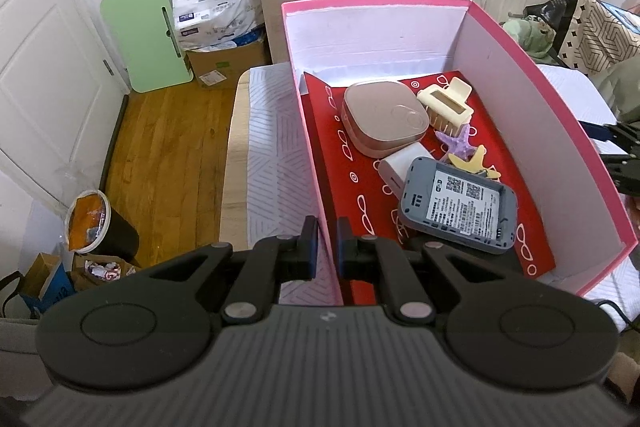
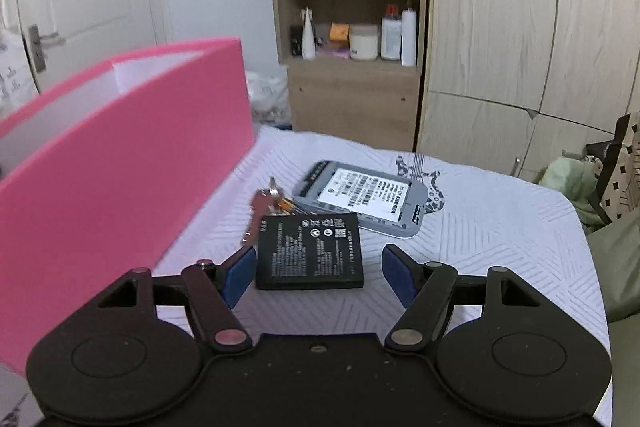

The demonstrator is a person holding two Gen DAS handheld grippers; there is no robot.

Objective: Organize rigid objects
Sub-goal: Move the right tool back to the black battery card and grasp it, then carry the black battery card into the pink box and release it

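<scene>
My left gripper [image 1: 327, 239] is shut on the left wall of the pink box [image 1: 304, 131], one finger on each side of it. On the box's red lining lie a rose-gold case [image 1: 382, 119], a cream hair claw [image 1: 446, 103], a purple starfish [image 1: 456, 143], a white charger [image 1: 394, 169] and a grey device [image 1: 460, 207] with a printed label. My right gripper [image 2: 319, 261] stands open low over the bed. A black battery [image 2: 310, 251] lies flat between its blue pads [image 2: 240, 273], which do not press on it. Behind the battery are keys [image 2: 266, 203] and a second grey device [image 2: 368, 199].
The pink box [image 2: 120, 163] rises close on the right gripper's left. The white patterned bedspread [image 2: 500, 235] spreads to the right, with bags and green cloth [image 2: 572, 179] at its far edge. Beyond the bed stand a shelf unit [image 2: 348, 27] and wardrobe doors [image 2: 520, 27]. A bin [image 1: 100, 227] sits on the wooden floor.
</scene>
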